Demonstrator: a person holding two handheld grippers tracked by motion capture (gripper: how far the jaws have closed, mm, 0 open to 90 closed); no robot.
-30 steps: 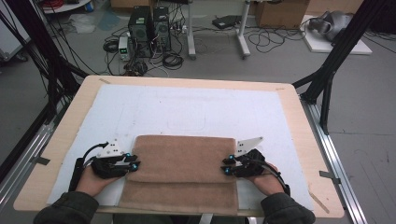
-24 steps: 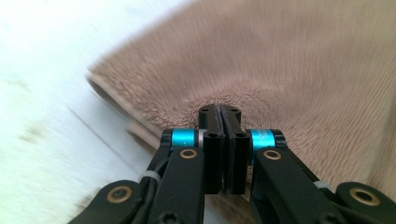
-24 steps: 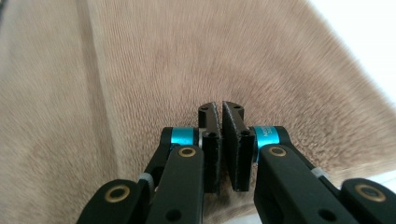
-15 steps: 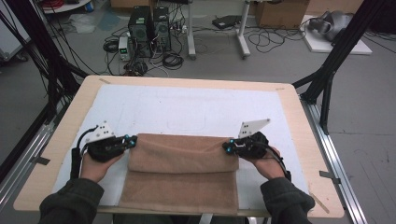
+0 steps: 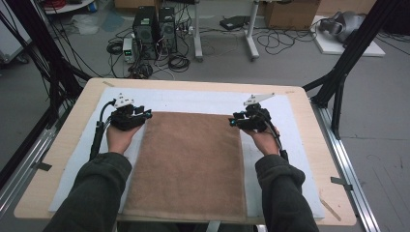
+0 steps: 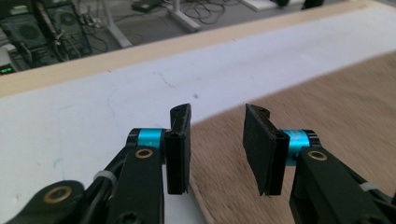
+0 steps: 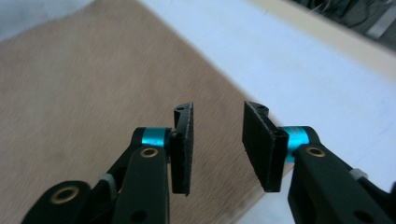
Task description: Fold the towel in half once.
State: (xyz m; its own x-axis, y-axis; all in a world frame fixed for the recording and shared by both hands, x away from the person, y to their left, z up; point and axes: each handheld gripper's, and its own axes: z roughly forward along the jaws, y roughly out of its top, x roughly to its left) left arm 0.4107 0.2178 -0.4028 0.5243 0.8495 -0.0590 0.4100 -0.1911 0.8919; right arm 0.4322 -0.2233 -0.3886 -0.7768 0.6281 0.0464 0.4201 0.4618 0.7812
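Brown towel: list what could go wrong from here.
1. Both tools, left tool and right tool, have just been opening with nothing between the jaws; the brown towel lies loose and could shift if brushed.
2. The towel's near edge reaches the table front, so it may slide off.

a white mat (image 5: 203, 102) covers the wooden table (image 5: 58, 159); computer towers (image 5: 154, 24) and cables (image 5: 290, 36) sit behind

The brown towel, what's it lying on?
The brown towel lies flat on a white mat that covers the wooden table. The mat shows around it; whatever is directly beneath the towel is hidden.
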